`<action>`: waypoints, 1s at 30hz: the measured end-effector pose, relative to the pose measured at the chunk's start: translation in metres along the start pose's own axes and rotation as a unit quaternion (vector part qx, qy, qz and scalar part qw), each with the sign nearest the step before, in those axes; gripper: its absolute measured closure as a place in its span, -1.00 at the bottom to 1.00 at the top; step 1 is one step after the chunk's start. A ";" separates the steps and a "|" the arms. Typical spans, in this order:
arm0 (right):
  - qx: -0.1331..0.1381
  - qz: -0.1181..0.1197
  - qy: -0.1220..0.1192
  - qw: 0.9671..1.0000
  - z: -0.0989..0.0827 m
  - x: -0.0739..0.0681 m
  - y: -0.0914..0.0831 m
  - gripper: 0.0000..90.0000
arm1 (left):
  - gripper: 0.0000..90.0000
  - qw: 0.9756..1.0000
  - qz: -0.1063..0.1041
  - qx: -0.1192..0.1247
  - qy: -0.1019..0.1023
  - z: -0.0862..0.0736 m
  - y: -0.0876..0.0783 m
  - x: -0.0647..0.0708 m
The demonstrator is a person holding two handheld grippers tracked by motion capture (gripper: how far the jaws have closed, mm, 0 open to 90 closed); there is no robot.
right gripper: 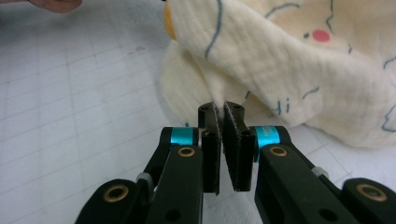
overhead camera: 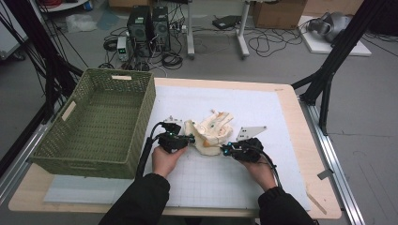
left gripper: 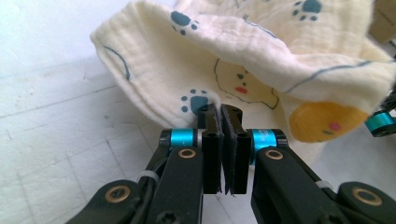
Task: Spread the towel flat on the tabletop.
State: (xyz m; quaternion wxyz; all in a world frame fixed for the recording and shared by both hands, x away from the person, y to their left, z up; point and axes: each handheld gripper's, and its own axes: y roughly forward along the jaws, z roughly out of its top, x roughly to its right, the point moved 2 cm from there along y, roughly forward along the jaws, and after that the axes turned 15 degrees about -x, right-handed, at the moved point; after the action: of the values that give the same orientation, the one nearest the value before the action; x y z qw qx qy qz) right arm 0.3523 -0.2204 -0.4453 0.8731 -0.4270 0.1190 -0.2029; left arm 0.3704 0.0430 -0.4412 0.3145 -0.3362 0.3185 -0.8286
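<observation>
A crumpled cream cloth (overhead camera: pixel 211 131) printed with paw marks and cartoon faces lies in a heap on the white gridded mat (overhead camera: pixel 263 108). My left gripper (overhead camera: pixel 191 138) meets its left edge, my right gripper (overhead camera: pixel 225 149) its lower right edge. In the left gripper view the gripper (left gripper: pixel 220 112) stands shut, a fold of the cloth (left gripper: pixel 243 51) pinched at the jaw tips. The right gripper view shows the same: my gripper (right gripper: pixel 220 109) shut on a hanging edge of the cloth (right gripper: pixel 289 65). A hand holds each gripper from below.
A green woven basket (overhead camera: pixel 145 117), nothing in it, stands on the table's left side, close to the left gripper. The wooden table's edge (overhead camera: pixel 324 187) runs along the right. Computers and cables lie on the floor beyond the table.
</observation>
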 end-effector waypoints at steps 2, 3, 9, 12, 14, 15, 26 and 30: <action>0.003 0.001 -0.003 1.000 0.000 -0.003 -0.004 0.90 | 0.93 1.000 0.000 0.000 0.008 -0.001 -0.004 0.004; 0.004 0.001 -0.005 1.000 0.000 -0.004 -0.006 0.90 | 0.93 1.000 -0.003 0.002 0.010 -0.001 -0.005 0.006; 0.013 0.004 -0.007 1.000 -0.004 -0.011 -0.018 0.90 | 0.93 1.000 -0.014 -0.001 0.022 -0.003 -0.013 0.015; 0.015 0.008 -0.013 1.000 -0.005 -0.018 -0.024 0.90 | 0.93 0.999 -0.018 -0.002 0.028 -0.006 -0.017 0.020; 0.016 0.012 -0.016 1.000 -0.006 -0.022 -0.027 0.90 | 0.93 0.999 -0.017 -0.004 0.032 -0.008 -0.019 0.023; 0.018 0.017 -0.017 1.000 -0.007 -0.025 -0.028 0.90 | 0.92 0.999 -0.018 -0.006 0.035 -0.009 -0.020 0.025; 0.008 0.048 -0.011 0.999 -0.022 -0.042 -0.036 0.54 | 0.74 0.997 -0.019 -0.037 0.060 -0.022 -0.022 0.032; 0.011 0.025 0.001 1.000 -0.027 -0.034 -0.043 0.38 | 0.51 0.998 -0.014 -0.039 0.054 -0.024 -0.019 0.028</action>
State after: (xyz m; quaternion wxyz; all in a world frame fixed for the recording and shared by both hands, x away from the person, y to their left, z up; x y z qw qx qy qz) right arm 0.3010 -0.2476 -0.4267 0.8826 -0.4137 0.1287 -0.1826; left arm 0.3301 0.0410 -0.4305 0.2724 -0.3074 0.3621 -0.8368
